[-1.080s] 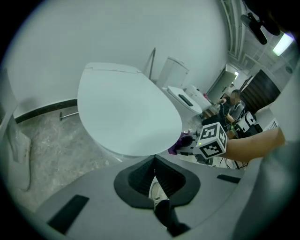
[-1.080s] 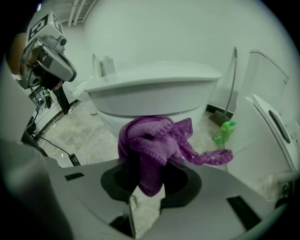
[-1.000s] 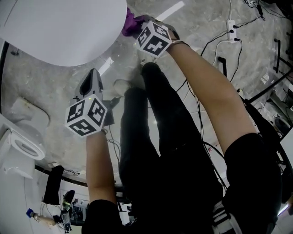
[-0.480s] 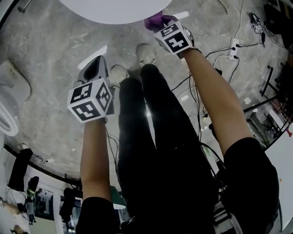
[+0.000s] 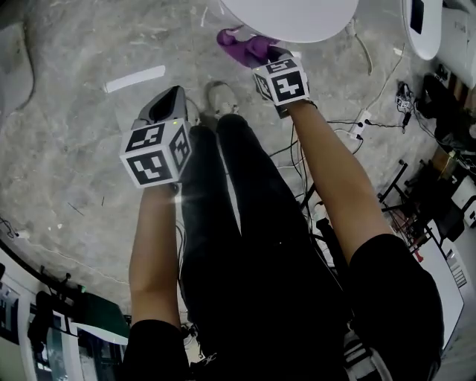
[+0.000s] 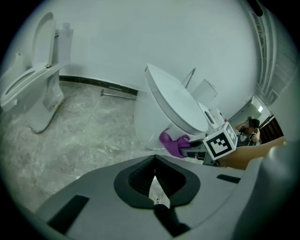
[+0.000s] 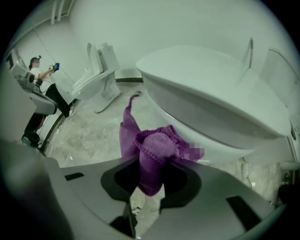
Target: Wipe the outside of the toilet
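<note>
The white toilet (image 5: 290,15) fills the top edge of the head view. Its closed lid and bowl (image 7: 211,98) stand close ahead in the right gripper view. My right gripper (image 5: 262,53) is shut on a bunched purple cloth (image 5: 244,45), held just under the bowl's rim. The cloth (image 7: 152,150) bulges out from between the jaws, with one corner sticking up. My left gripper (image 5: 169,103) hangs over the bare floor to the left, apart from the toilet, with its jaws together and nothing in them. From the left gripper view the toilet (image 6: 173,103), the cloth (image 6: 172,143) and the right gripper's marker cube lie ahead.
A second toilet (image 6: 35,84) stands by the wall at the left. Cables and a power strip (image 5: 357,126) lie on the stone floor at the right. A white strip (image 5: 134,78) marks the floor. My shoe (image 5: 221,97) is near the bowl. A person (image 7: 40,93) stands far off.
The head view has swung, so the toilet has gone from the upper left to the top right. The right gripper has kept the cloth by the bowl. The left gripper stays away from it.
</note>
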Demonstrator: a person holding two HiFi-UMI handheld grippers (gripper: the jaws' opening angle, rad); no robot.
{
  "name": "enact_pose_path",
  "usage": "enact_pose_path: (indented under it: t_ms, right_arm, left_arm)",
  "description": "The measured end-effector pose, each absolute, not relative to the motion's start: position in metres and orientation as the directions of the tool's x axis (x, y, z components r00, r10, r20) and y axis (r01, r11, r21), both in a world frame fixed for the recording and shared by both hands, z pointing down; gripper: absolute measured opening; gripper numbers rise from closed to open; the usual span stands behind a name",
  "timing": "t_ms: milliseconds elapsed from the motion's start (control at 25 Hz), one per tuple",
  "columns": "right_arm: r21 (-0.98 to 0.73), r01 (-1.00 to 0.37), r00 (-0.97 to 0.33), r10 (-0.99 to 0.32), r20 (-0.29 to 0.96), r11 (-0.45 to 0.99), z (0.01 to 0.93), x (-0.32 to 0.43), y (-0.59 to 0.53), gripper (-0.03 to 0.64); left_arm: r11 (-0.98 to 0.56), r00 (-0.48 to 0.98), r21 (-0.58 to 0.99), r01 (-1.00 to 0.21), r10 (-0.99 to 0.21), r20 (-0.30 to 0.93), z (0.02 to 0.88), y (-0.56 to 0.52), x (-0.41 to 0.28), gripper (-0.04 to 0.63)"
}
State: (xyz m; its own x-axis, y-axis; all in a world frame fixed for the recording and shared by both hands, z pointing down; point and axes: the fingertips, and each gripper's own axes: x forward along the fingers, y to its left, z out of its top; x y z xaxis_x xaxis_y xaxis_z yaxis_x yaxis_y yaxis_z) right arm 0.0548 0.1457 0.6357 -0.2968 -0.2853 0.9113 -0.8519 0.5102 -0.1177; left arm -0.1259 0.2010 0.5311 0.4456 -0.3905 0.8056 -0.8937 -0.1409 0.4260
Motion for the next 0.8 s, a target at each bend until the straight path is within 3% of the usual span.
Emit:
enact_pose_path:
  t_ms: [400,800]
  right_arm:
    - [-0.126,-0.921,-0.268,-0.367,0.891,0.368,0.631,0.002,0.121,0.109]
    - [-0.124,-0.954,-0.238,-0.438,0.867,0.272,0.627,-0.035,0.092,0.109]
  left_arm:
    - [-0.008,0.400,0.440,-0.898,-0.432,0.808,0.540,0.215,-0.190,0.008]
    - [-0.026,0.426,0.460,-0.888,-0.426,0.798,0.546,0.197,-0.236,0.008]
